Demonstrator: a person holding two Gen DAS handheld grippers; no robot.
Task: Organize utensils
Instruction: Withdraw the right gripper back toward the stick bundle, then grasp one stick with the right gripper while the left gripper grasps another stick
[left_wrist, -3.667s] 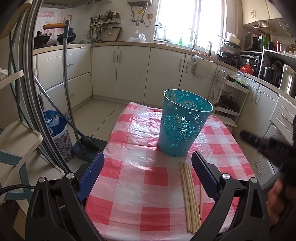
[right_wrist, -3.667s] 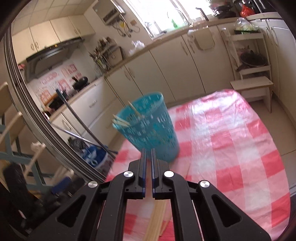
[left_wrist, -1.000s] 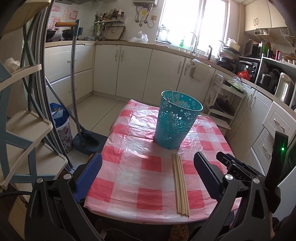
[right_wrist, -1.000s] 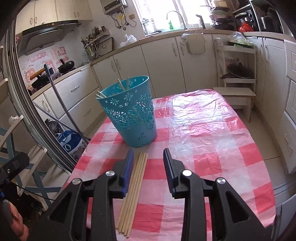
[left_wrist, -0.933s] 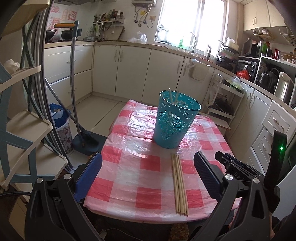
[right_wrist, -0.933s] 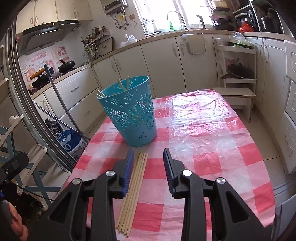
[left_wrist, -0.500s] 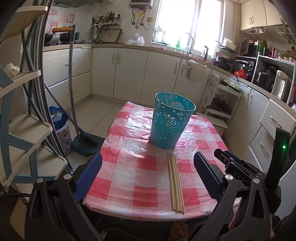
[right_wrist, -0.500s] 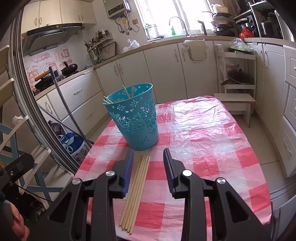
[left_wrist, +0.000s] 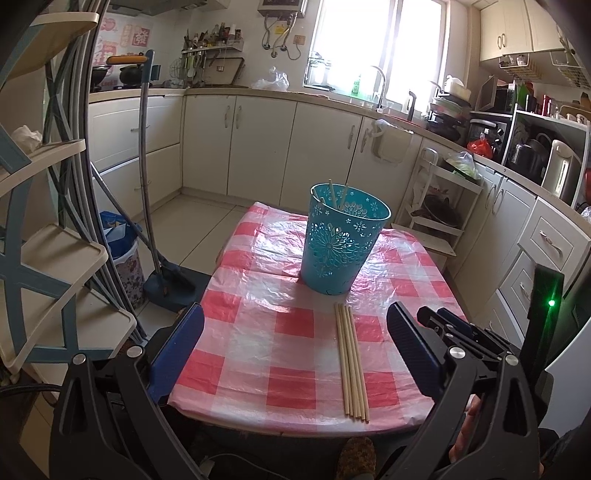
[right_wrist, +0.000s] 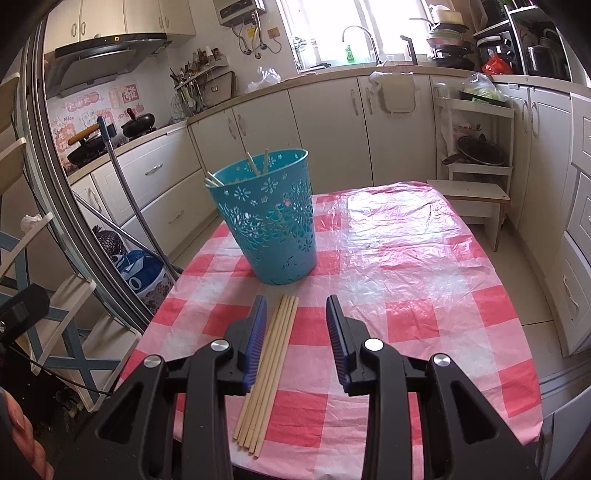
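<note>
Several chopsticks (right_wrist: 269, 363) lie on the table, lower centre of our frame, long axis toward the basket (right_wrist: 267, 218), just left of our released right claw (right_wrist: 296, 321), nearer than the open left claw (left_wrist: 295, 343).

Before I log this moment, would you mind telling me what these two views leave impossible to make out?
- How many chopsticks stand in the teal basket: both views show only tips above the rim; the patterned wall hides the rest.
- The near table edge in the right wrist view: the right hand-held gripper covers its middle.
- The loose chopsticks on the table: packed too closely for a sure count.
- The counter items by the window: too small to identify in either view.
</note>
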